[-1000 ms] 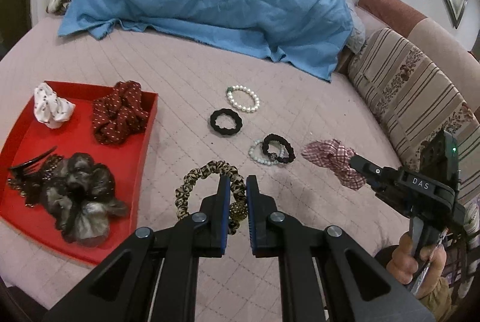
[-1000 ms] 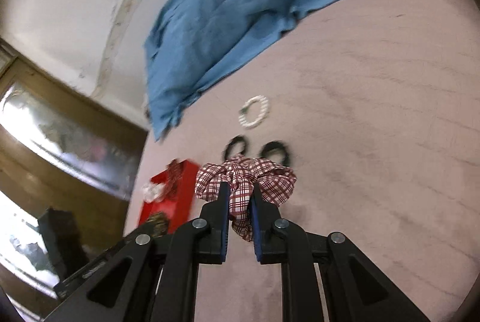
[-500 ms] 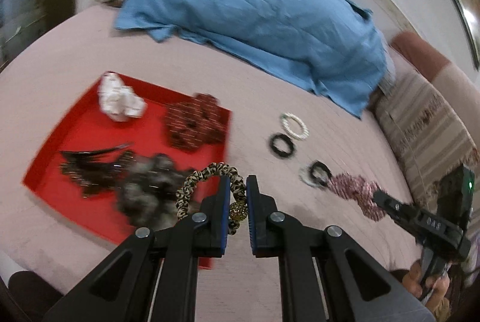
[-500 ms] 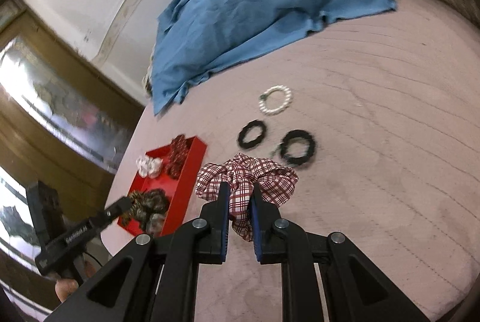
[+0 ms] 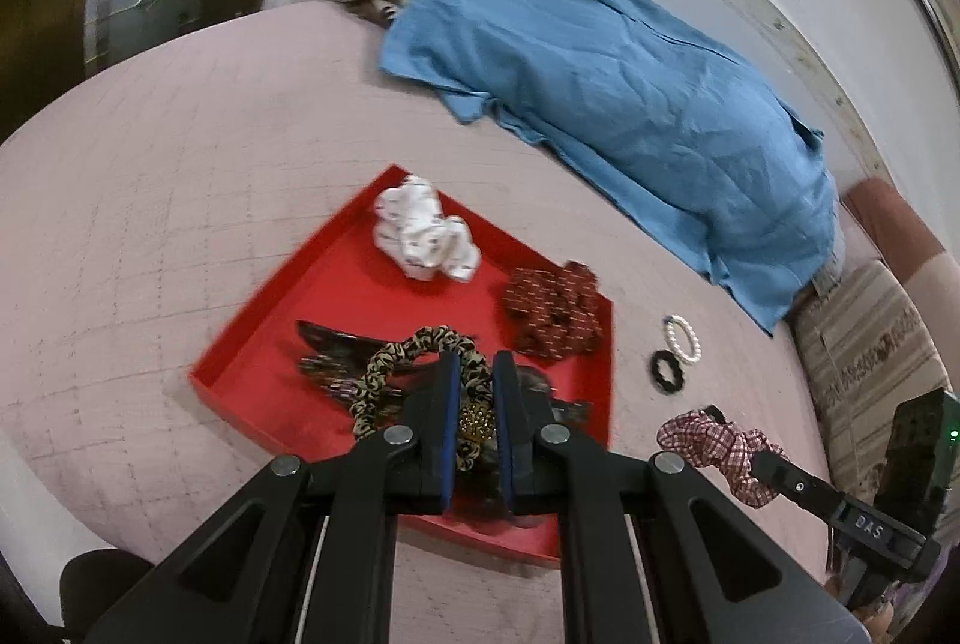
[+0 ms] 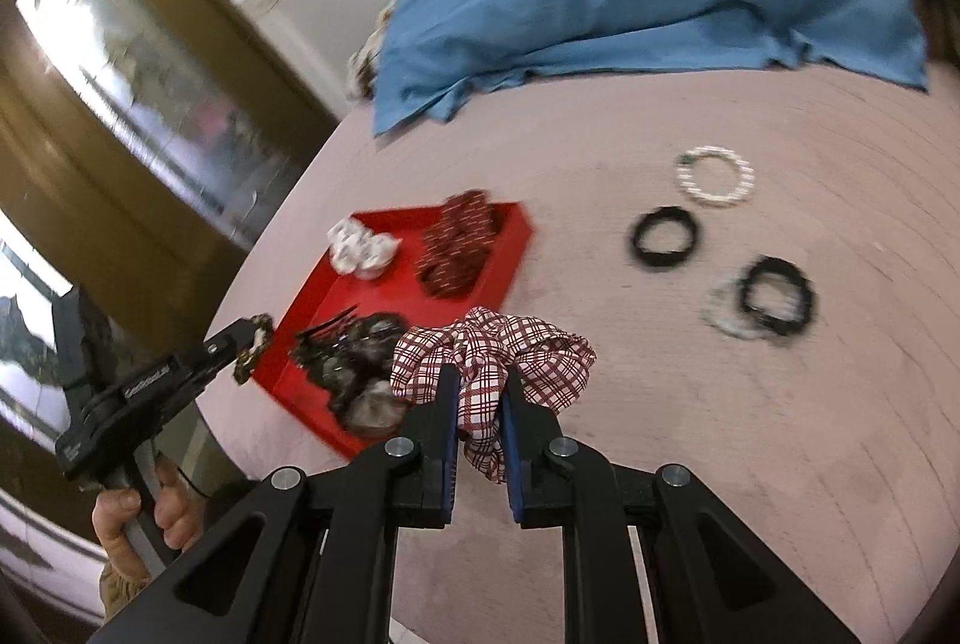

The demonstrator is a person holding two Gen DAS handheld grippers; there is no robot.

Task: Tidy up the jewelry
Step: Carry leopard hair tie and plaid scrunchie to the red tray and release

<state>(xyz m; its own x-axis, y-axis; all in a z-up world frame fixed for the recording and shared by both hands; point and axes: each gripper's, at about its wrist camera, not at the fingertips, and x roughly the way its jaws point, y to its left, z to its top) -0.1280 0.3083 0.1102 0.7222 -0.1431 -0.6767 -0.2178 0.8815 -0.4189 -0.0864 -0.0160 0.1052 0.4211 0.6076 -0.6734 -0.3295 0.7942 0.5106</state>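
We grip the leopard scrunchie (image 5: 420, 362) in our left gripper (image 5: 477, 392), jaws pinched on its band, held above the red tray (image 5: 324, 284). Our right gripper (image 6: 480, 404) pinches the plaid scrunchie (image 6: 498, 350) just right of the tray. Both seem light, soft and floppy, so a pinch on the gathered fabric should hold. Pearl bracelet (image 6: 714, 176) and black ties (image 6: 663, 236) lie well right of the tray. A second ago both scrunchies hung over bare bedspread; now they have swung toward the tray.
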